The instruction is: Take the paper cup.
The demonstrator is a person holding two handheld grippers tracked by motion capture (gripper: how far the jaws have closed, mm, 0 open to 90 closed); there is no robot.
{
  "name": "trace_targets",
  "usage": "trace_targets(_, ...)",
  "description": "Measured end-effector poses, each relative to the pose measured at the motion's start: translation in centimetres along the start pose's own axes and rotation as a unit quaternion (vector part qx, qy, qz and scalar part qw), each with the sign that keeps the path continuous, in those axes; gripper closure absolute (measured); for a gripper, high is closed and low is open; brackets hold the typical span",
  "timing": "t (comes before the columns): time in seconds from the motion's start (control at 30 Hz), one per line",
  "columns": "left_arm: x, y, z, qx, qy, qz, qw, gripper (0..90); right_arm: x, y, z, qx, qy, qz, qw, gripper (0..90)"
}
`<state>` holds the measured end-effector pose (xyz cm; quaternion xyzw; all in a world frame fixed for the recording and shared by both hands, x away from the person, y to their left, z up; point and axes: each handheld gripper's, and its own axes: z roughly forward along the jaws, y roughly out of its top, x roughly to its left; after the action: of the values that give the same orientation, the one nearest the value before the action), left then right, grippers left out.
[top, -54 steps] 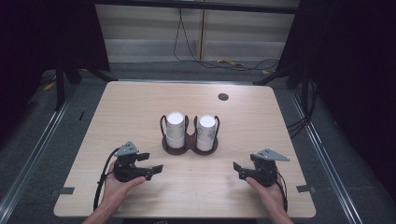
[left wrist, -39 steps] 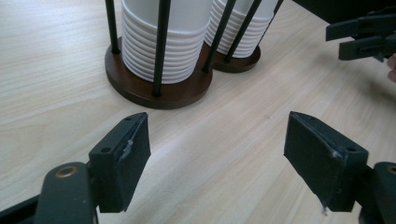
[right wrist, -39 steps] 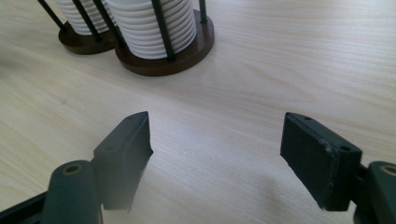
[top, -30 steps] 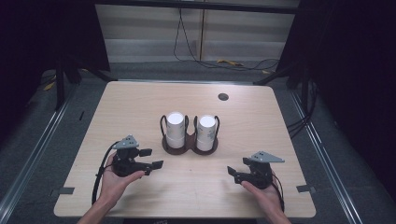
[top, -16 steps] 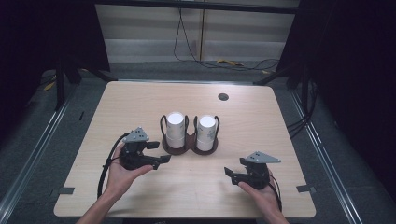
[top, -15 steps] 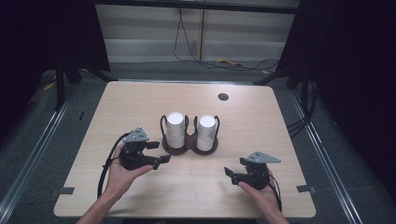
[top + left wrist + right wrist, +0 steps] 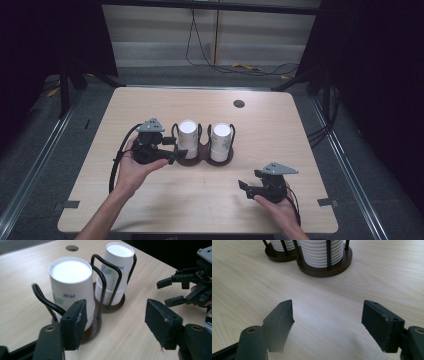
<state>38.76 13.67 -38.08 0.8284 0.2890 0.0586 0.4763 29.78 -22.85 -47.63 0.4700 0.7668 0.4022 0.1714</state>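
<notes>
Though apart, cup stack (image 7: 71,287) beside left tongs (image 7: 115,312)

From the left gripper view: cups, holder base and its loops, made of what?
Cups: likely paper, matte white with small printed marks, stacked rims ribbed. Holder base: looks like dark-stained wood, smooth brown round discs, though it could be plastic. Loops: probably black-coated metal wire, thin, bent, slightly glossy.

White paper cups (image 7: 72,287), faintly printed with blue lettering and green leaves, are being shown in a black wire holder (image 7: 100,280) with dark brown round bases, on a pale wood-grain table (image 7: 280,125).
</notes>
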Motion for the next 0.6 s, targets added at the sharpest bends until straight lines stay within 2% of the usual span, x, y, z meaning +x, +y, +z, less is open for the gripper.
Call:
trace_targets(0.1, 0.6, 0.6, -0.4, 0.002, 0.005, 0.007, 1.0000, 35.2, 0.0, 0.0, 0.1, 0.003, -0.001, -0.004, 1.0000, 25.6)
trace_targets(0.3, 1.6, 1.7, -0.7, -0.005, 0.014, 0.003, 0.9999, 35.2, 0.0, 0.0, 0.2, 0.005, -0.001, -0.003, 1.0000, 25.8)
trace_targets(0.33, 1.8, 2.0, -0.6, 0.000, 0.015, -0.004, 0.9999, 33.0, 0.0, 0.0, 0.2, 0.006, -0.001, -0.002, 1.0000, 25.9)
trace_targets(0.47, 2.1, 3.0, -0.1, 0.019, 0.023, -0.009, 0.9995, 32.1, 0.0, 0.0, 0.1, 0.006, 0.001, -0.002, 1.0000, 25.9)
trace_targets(0.6, 2.3, 4.3, 0.6, 0.042, 0.026, -0.002, 0.9988, 32.2, 0.0, 0.0, 0.1, 0.005, 0.003, -0.001, 1.0000, 25.9)
